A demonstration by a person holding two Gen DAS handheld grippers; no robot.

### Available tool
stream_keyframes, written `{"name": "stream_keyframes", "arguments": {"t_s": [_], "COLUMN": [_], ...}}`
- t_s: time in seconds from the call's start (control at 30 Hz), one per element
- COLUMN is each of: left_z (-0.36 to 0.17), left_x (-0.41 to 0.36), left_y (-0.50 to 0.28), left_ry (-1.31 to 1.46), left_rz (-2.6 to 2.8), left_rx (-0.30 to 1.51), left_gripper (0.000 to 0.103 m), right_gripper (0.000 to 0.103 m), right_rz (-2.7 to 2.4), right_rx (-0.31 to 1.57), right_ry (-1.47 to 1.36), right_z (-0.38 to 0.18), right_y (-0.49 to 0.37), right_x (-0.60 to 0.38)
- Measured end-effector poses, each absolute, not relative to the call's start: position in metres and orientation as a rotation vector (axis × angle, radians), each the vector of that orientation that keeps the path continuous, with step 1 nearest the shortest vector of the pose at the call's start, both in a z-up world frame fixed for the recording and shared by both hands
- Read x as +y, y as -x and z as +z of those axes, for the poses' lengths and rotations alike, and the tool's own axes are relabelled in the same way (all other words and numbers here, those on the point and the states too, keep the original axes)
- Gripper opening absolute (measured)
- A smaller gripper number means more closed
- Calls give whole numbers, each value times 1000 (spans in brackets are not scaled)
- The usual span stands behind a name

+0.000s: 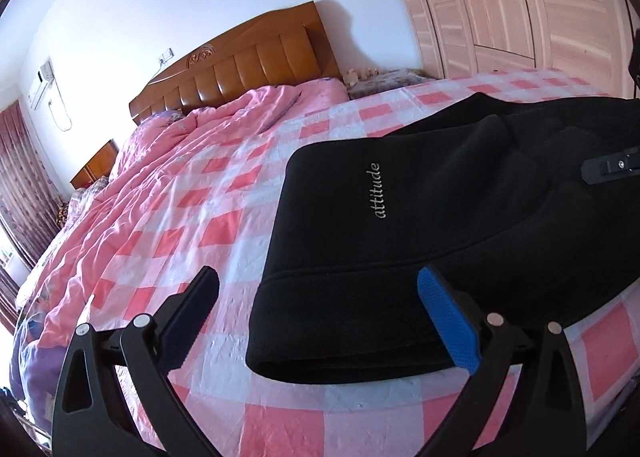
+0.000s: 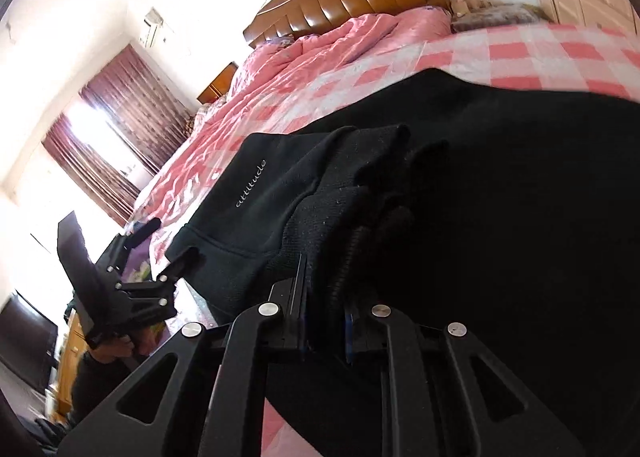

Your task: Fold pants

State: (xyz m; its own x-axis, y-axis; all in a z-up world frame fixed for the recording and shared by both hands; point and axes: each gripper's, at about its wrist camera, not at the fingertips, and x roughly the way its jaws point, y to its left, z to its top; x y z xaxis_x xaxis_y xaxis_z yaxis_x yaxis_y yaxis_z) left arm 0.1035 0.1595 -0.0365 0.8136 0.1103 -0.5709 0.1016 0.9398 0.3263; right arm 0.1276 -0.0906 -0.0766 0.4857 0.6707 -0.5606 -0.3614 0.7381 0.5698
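One legible inscription: the word "attitude" [image 1: 379, 191], in small pale cursive lettering, stands on the black fleece pants [image 1: 460, 217] lying on the bed. On the pants it runs along the upper face, a little inward from the stitched hem band. It also shows in the right wrist view.

Hidden: my right gripper [image 2: 324, 293] fingertips, buried in pants [image 2: 500, 217] fabric; pants run off frame to my right
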Motion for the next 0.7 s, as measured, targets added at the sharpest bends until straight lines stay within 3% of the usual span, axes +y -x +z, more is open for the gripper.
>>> {"name": "stream_keyframes", "arguments": {"t_s": [0.1, 0.13, 0.23, 0.47, 0.7], "left_z": [-29, -24, -3, 8, -38], "left_x": [165, 166, 171, 163, 133], "left_y": [-101, -98, -89, -120, -162], "left_ry": [-327, -317, -277, -166, -265], "left_rz": [30, 32, 12, -82, -57], "left_rx": [608, 596, 549, 622, 826], "left_gripper": [100, 100, 100, 101, 101], "right_gripper": [25, 35, 90, 92, 92], "right_rz": [656, 651, 611, 662, 748], "right_rx": [889, 902, 859, 702, 848], "right_ry": [-436, -442, -451, -236, 39], "right_z": [-79, -76, -66, -23, -52], "right_y": [-125, -122, -108, -91, -110], "right_x": [-97, -102, -122, -82, -1]}}
